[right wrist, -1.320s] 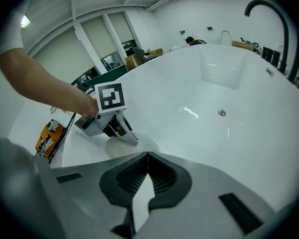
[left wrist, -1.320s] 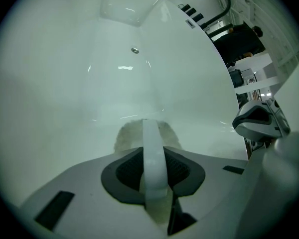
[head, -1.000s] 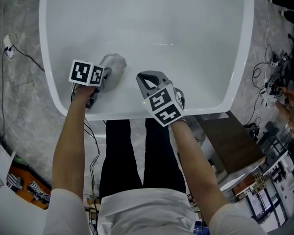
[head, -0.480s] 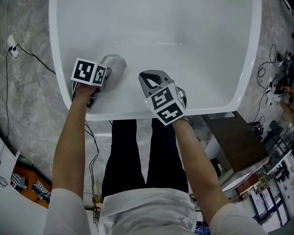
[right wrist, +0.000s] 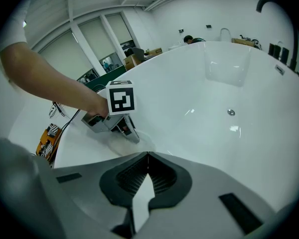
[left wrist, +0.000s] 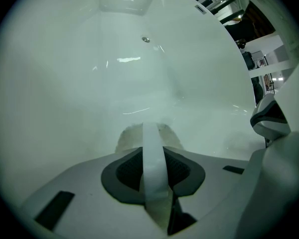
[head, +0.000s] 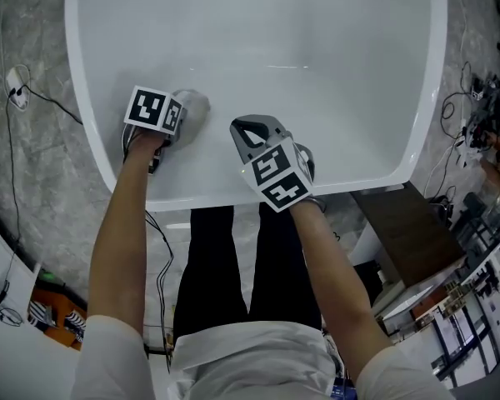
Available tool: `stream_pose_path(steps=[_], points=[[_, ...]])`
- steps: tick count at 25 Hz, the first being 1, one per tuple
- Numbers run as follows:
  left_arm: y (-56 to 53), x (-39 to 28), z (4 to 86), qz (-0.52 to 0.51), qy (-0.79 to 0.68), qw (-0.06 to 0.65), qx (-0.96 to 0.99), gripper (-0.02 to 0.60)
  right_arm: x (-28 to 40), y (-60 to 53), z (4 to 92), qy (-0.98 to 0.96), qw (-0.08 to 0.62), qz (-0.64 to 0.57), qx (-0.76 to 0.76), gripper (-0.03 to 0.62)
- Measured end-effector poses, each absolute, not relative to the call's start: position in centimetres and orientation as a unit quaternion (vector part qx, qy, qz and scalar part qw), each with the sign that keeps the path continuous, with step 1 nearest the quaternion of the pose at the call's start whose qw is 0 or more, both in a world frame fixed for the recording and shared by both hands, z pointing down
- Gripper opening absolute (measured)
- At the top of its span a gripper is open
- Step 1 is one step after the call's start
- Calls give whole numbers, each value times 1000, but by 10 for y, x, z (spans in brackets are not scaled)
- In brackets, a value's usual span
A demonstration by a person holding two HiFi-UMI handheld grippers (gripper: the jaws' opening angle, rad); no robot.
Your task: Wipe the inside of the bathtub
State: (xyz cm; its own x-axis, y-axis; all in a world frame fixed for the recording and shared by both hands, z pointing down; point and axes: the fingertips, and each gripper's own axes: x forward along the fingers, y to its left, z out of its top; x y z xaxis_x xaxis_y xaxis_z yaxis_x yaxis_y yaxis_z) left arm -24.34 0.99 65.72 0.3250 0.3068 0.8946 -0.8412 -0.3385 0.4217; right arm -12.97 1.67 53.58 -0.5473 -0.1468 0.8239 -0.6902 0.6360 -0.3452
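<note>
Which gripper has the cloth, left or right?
The left gripper: its jaws are clamped on the white cloth, which lies against the bathtub wall. The right gripper is shut on nothing.

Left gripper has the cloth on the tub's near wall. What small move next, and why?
Probably sweep the left gripper forward down the wall toward the drain: its jaws are shut on the cloth, which appears to lie against the bathtub, and most of the inside lies beyond it.

Grey marbled floor (head: pixel 42 165) carries white bathtub (head: pixel 317 23). Left of bathtub: black cable with white plug (head: pixel 15 80) on floor. Right of bathtub: tangled cables (head: pixel 450 111), brown box (head: pixel 400 232) by near corner. Inside bathtub: pale cloth (head: pixel 195 107) against near wall, metal drain (left wrist: pixel 146 39) at far end.
</note>
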Motion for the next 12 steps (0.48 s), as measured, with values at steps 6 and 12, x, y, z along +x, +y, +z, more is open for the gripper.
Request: stream_pose_path(steps=[6,12], points=[[4,-244,671,556,-205,527,610,96,-127,15,538,-809,396,343,265,18],[0,-243,686,565,-199,530,600,95,-123,15,542,-807,393,347,272,18]])
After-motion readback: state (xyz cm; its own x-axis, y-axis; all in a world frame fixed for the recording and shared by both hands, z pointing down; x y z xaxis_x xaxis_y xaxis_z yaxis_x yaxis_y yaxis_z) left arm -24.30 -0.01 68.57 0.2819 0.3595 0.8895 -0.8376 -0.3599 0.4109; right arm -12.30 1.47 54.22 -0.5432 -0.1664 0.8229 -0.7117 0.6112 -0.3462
